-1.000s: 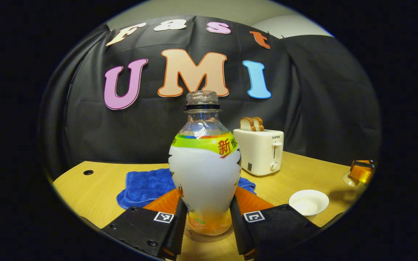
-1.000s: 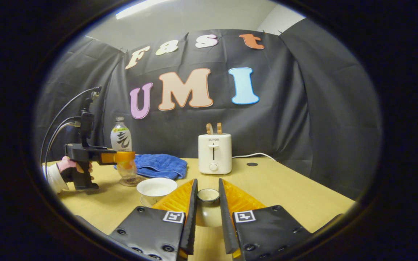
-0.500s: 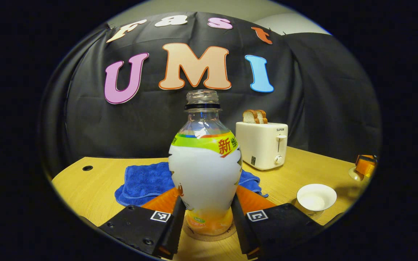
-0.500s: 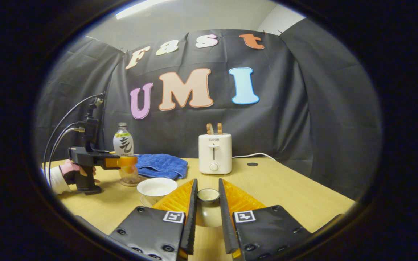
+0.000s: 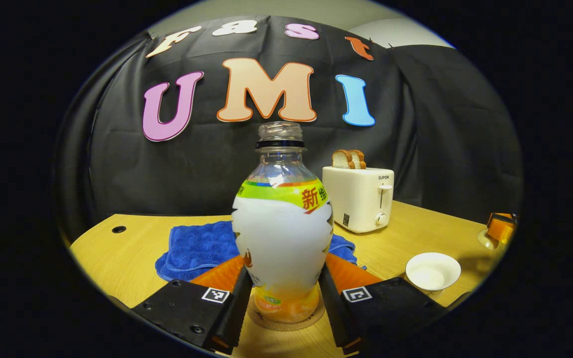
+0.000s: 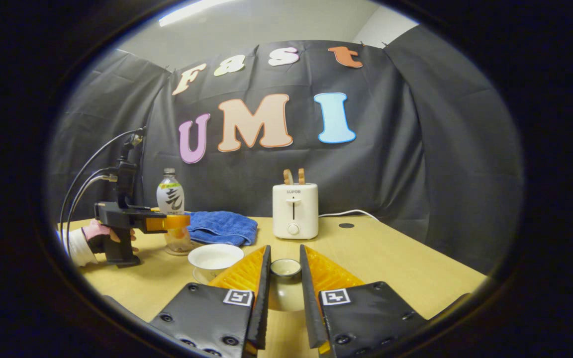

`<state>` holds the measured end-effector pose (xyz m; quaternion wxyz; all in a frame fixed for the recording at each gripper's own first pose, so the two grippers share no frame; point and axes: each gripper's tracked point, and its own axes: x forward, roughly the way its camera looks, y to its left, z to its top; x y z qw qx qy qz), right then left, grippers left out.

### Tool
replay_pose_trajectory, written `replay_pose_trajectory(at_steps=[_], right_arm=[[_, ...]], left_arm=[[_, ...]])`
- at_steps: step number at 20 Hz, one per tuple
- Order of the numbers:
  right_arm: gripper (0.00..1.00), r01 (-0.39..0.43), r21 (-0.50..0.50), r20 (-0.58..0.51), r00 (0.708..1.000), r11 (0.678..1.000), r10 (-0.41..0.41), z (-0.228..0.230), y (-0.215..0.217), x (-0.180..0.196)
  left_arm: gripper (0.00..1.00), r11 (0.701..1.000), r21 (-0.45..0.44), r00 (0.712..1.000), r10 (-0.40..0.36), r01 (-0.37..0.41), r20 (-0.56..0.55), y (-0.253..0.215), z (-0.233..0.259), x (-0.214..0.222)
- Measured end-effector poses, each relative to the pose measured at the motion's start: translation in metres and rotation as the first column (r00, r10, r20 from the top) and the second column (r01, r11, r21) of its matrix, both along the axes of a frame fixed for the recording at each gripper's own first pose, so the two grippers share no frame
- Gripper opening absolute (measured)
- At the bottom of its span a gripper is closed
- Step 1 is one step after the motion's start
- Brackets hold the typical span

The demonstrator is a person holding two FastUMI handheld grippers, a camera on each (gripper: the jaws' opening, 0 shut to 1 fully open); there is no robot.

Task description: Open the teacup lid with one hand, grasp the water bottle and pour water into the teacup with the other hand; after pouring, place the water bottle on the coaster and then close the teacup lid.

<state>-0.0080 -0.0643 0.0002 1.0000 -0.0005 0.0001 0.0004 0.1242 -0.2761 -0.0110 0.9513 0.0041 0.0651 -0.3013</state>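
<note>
In the left gripper view, the water bottle is flanked low on its body by the fingers of the left gripper, set close against both sides; firm pressing cannot be told; the bottle is stood upright on the round coaster. In the right gripper view, the teacup lid is clamped between the narrowed fingers of the right gripper, just beside the open teacup; behind are seen a blue towel and a toaster on the wooden table.
</note>
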Motion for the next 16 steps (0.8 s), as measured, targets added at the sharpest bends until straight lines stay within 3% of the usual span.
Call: replay_pose_trajectory(at_steps=[7, 9, 11, 16], right_arm=[[0.35, 0.000, 0.000, 0.000, 1.000, 1.000, 0.000, 0.000, 0.000, 0.000], [0.35, 0.000, 0.000, 0.000, 1.000, 1.000, 0.000, 0.000, 0.000, 0.000], [0.35, -0.001, 0.000, 0.001, 1.000, 1.000, 0.001, 0.000, 0.000, 0.000], [0.35, 0.000, 0.000, 0.000, 1.000, 1.000, 0.000, 0.000, 0.000, 0.000]], left_arm=[[0.79, 1.000, -0.002, 1.000, -0.001, 0.001, -0.011, 0.003, -0.002, -0.003], [0.90, 1.000, -0.016, 1.000, -0.002, 0.001, -0.014, 0.005, -0.002, -0.006], [0.95, 1.000, -0.030, 1.000, -0.009, 0.008, -0.015, 0.006, 0.000, -0.010], [0.95, 0.999, -0.026, 1.000, -0.026, 0.027, 0.010, 0.010, 0.002, -0.031]])
